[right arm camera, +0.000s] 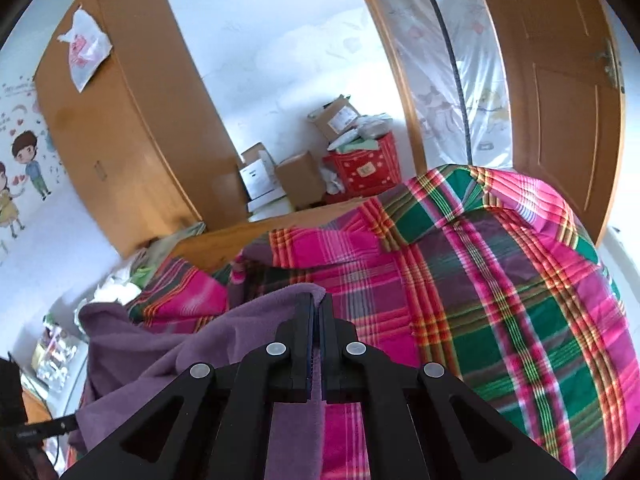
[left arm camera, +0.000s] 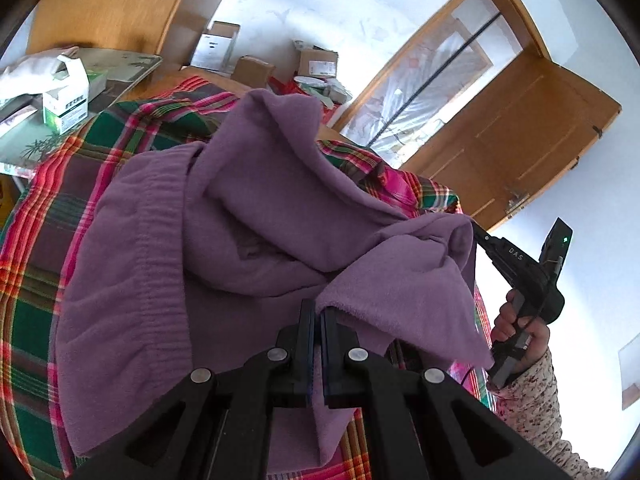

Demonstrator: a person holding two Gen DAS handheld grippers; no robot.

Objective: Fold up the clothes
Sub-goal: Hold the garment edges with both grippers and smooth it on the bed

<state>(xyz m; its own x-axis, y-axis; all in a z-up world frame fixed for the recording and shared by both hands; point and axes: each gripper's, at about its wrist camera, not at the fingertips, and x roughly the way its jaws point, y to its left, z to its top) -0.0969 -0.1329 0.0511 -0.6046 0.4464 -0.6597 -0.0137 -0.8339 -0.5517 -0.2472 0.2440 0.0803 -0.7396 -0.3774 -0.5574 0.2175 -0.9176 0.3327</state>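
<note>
We see a bed under a bright plaid bedspread, with a tall wooden wardrobe against the white wall beyond it. Cardboard boxes and a red bag sit beside an open wooden door.

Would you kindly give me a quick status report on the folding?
Left gripper and right gripper: both shut on purple fleece garment. Garment bunched over plaid bedspread, unfolded. Nothing in the way.

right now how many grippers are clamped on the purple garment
2. The left gripper pinches a lower edge of the purple garment over the plaid bedspread; the right gripper is shut on another edge, further right.
</note>
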